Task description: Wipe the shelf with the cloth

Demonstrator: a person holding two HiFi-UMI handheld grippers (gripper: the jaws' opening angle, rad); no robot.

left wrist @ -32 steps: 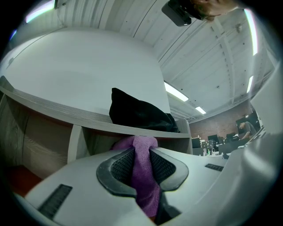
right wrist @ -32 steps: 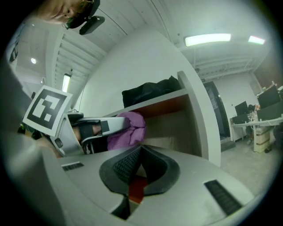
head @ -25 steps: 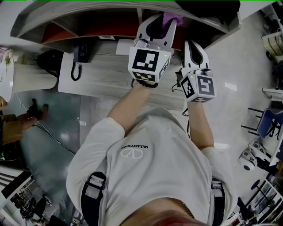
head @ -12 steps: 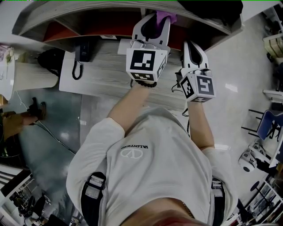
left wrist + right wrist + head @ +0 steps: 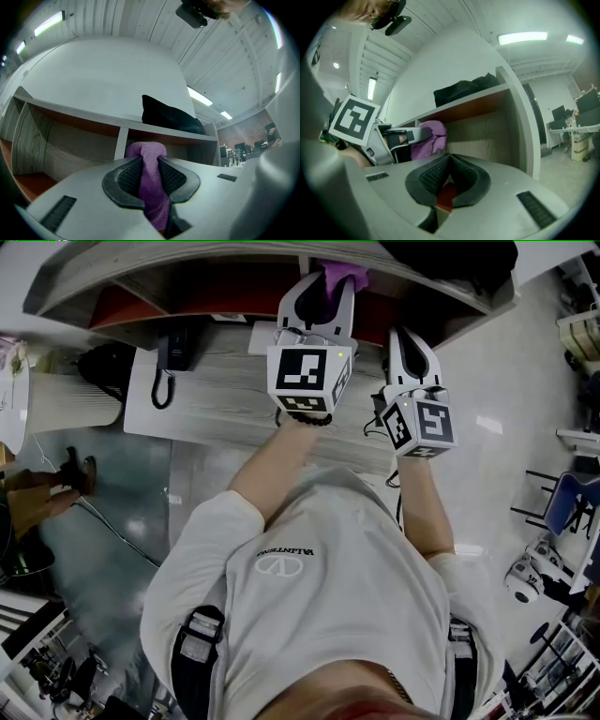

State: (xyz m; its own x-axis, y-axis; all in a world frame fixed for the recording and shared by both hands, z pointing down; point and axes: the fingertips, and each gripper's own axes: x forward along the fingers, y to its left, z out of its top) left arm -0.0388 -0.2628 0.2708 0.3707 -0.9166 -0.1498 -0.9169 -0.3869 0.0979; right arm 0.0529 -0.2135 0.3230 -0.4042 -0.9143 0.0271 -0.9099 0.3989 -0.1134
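Gripper on the left [image 5: 150, 172], closed firmly on the purple cloth [image 5: 146, 152]: both ribbed pads press into a folded band of the fabric, a bunched head stands clear beyond the jaw tips, and a short tail hangs down behind them. Gripper on the right [image 5: 449, 174] is empty, its jaw tips drawn together with only a sliver of red-brown board visible through the hollow between the pads; it is held just beside the left one and plays no part in the hold. The cloth's head sits at the mouth of the shelf [image 5: 70, 115], close to the white upright divider [image 5: 121, 145] and below the top board. Whether the fabric touches a shelf surface cannot be settled, since the head view shows it only as a small patch at the shelf edge. A black bag [image 5: 168, 117] lies on top of the shelf, and a telephone [image 5: 169, 357] rests on the desk [image 5: 225, 399] beneath. The cloth appears light, soft and limp, so it should conform to the board under slight pressure, though it may drag or fold back. The present hold across the middle of the bunch seems sound, leaving enough free fabric ahead of the tips to do the wiping.
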